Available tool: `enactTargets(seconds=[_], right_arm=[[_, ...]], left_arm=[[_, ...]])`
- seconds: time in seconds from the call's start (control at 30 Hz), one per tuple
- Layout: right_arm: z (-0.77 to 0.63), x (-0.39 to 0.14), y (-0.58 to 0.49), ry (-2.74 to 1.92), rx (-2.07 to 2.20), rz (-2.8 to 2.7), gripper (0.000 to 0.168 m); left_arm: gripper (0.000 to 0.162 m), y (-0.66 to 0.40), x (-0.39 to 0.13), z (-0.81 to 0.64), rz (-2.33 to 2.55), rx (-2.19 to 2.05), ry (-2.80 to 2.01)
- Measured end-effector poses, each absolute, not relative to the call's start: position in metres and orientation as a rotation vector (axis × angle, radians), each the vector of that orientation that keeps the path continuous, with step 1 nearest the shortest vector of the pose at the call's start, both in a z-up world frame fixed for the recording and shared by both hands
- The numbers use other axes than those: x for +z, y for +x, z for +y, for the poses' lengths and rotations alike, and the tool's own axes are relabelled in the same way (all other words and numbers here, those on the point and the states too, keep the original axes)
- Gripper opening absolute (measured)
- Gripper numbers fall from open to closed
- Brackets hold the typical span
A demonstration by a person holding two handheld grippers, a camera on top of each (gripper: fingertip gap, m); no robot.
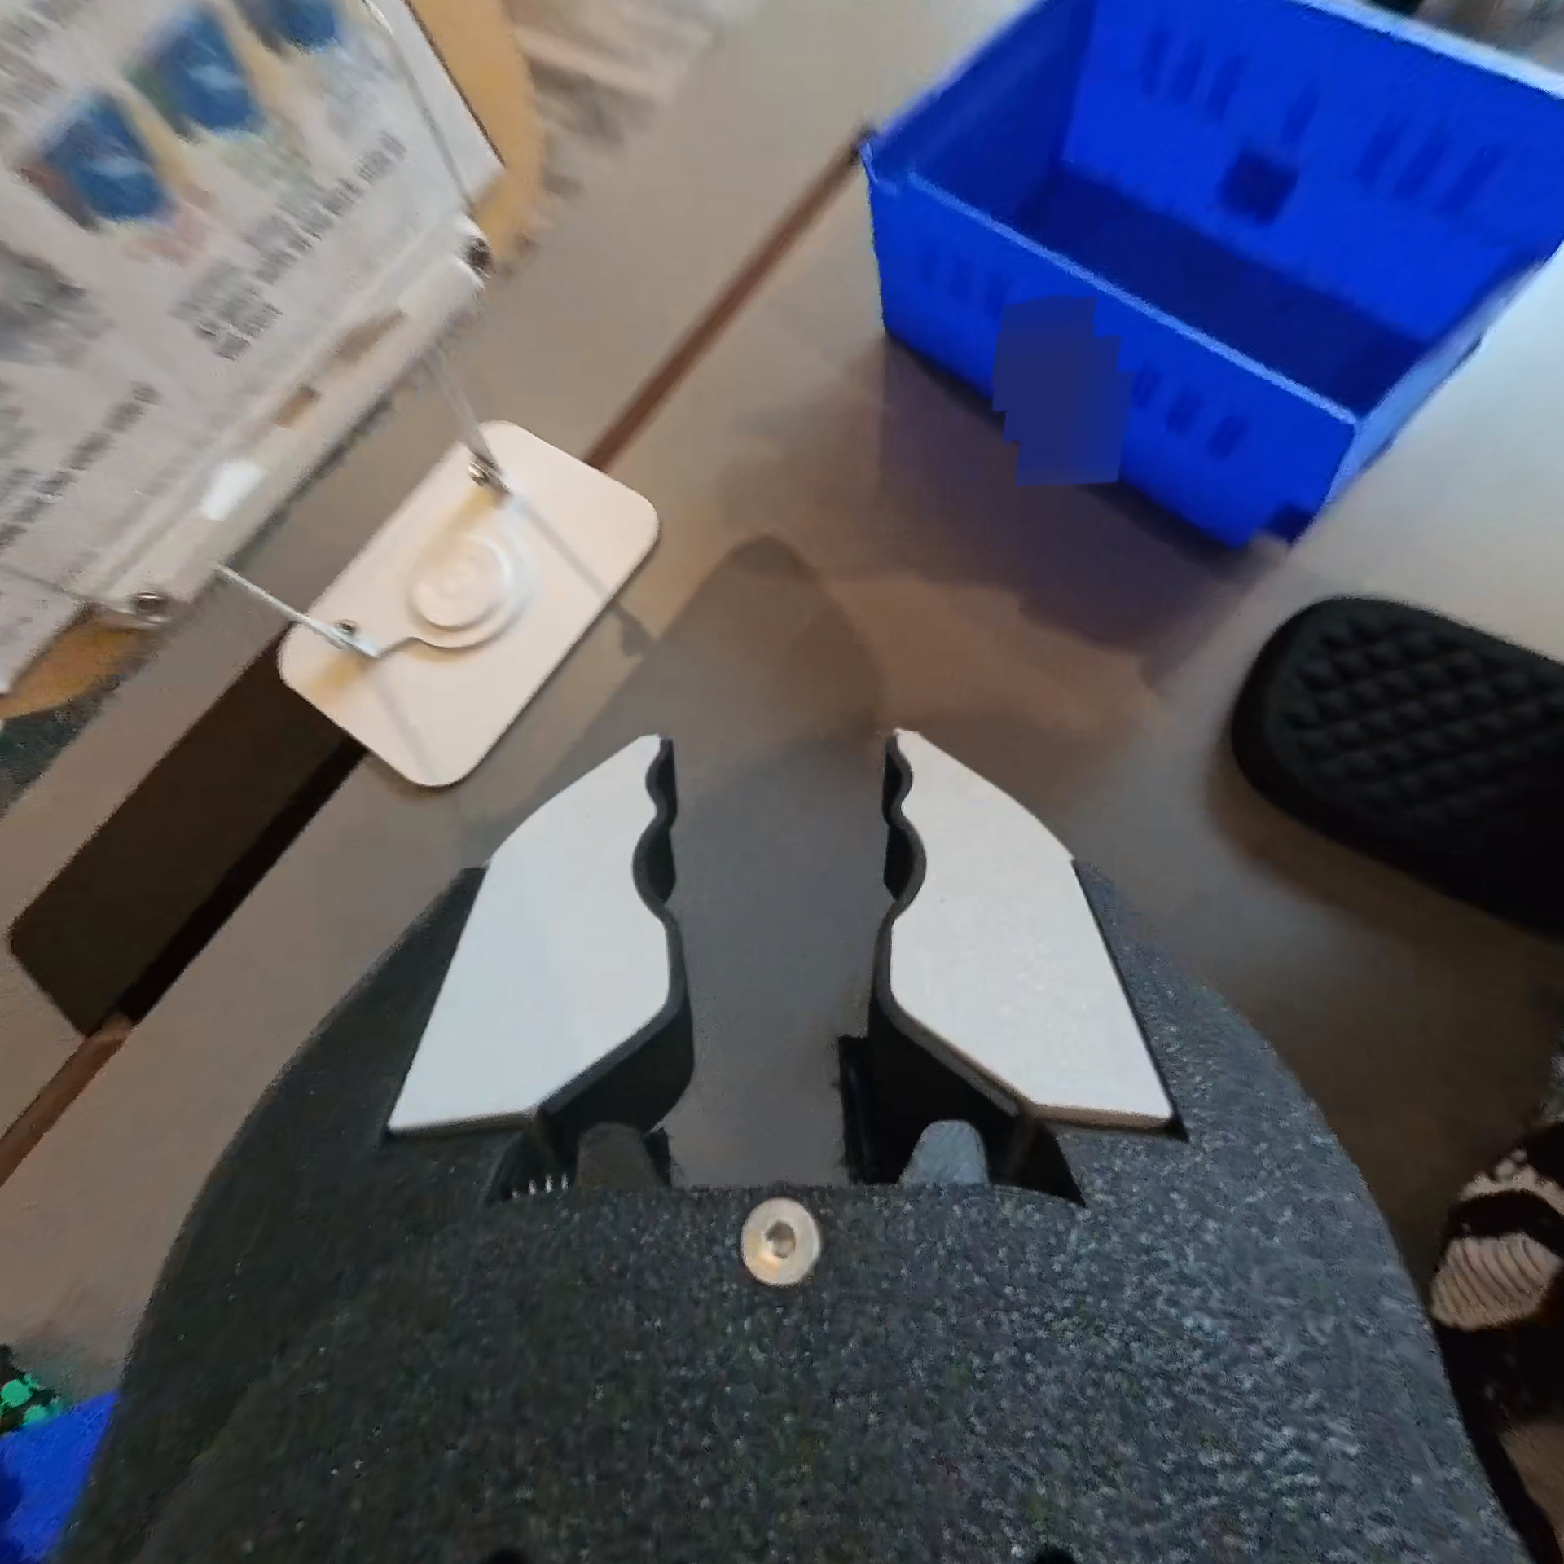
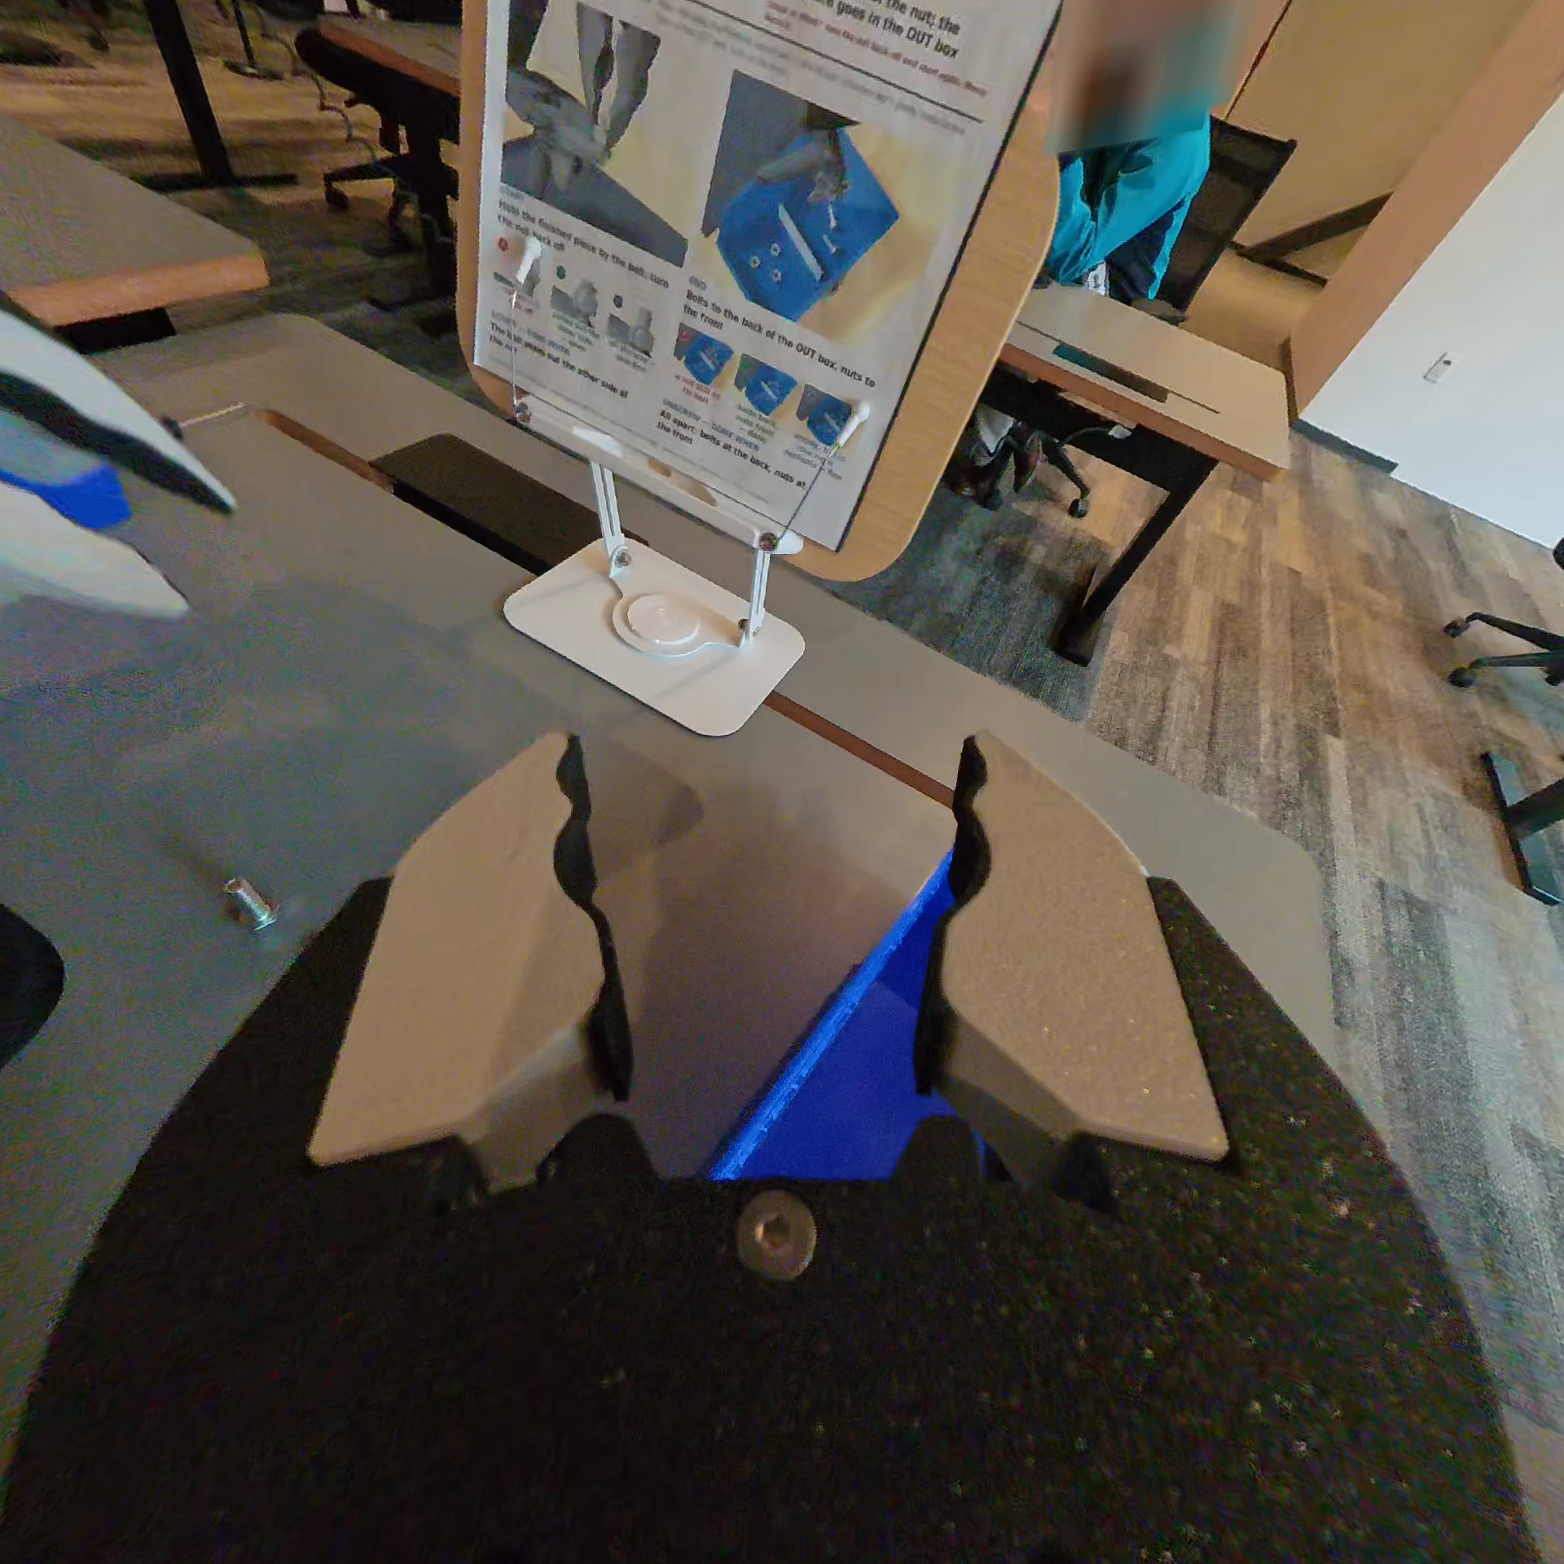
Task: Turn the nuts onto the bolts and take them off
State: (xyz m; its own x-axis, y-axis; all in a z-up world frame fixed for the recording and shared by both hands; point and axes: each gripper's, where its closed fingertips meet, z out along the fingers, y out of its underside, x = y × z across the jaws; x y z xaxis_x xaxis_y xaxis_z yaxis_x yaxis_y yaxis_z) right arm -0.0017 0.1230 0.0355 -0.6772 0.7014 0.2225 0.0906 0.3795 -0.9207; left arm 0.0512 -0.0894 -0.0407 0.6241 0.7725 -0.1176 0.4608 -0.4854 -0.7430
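A small silver bolt (image 2: 251, 904) lies on the grey table (image 2: 338, 719), left of my right gripper. My right gripper (image 2: 770, 745) is open and empty. It hovers over the near corner of a blue bin (image 2: 846, 1083), which shows between its fingers. My left gripper (image 1: 779, 745) is open and empty above bare table (image 1: 762, 423). The blue bin (image 1: 1185, 279) is ahead of it to the right; a wall divides the bin in two, and I see nothing inside. The left gripper also shows, blurred, at the left edge of the right wrist view (image 2: 85, 508). No nut shows in either view.
An instruction sheet (image 2: 719, 254) stands on a white stand base (image 2: 656, 635) at the table's far edge, and the base also shows in the left wrist view (image 1: 474, 609). A black textured pad (image 1: 1396, 745) lies right of my left gripper. A person in teal (image 2: 1134, 195) is beyond the table. Measured from the fingertips, the small silver bolt (image 2: 251, 904) is 20 cm or so from the left gripper and 35 cm from the right.
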Motion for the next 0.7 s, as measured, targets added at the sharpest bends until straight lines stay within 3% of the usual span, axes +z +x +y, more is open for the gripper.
enactTargets(seconds=[0.3,0.37,0.6,0.7], right_arm=[[0.092,0.018,-0.004,-0.62,1.223,-2.138,0.083],[0.083,0.012,-0.004,-0.59,1.2,-2.171,0.083],[0.044,-0.012,-0.002,-0.47,1.169,-2.301,0.084],[0.027,-0.022,0.002,-0.393,1.169,-2.355,0.085]], left_arm=[[0.067,0.049,0.019,-0.144,-1.084,0.897,-1.898],[0.062,0.051,0.028,-0.149,-1.063,0.917,-1.824],[0.071,0.073,0.078,-0.138,-0.679,0.765,-1.386],[0.061,0.085,0.088,-0.146,-0.604,0.724,-1.303]])
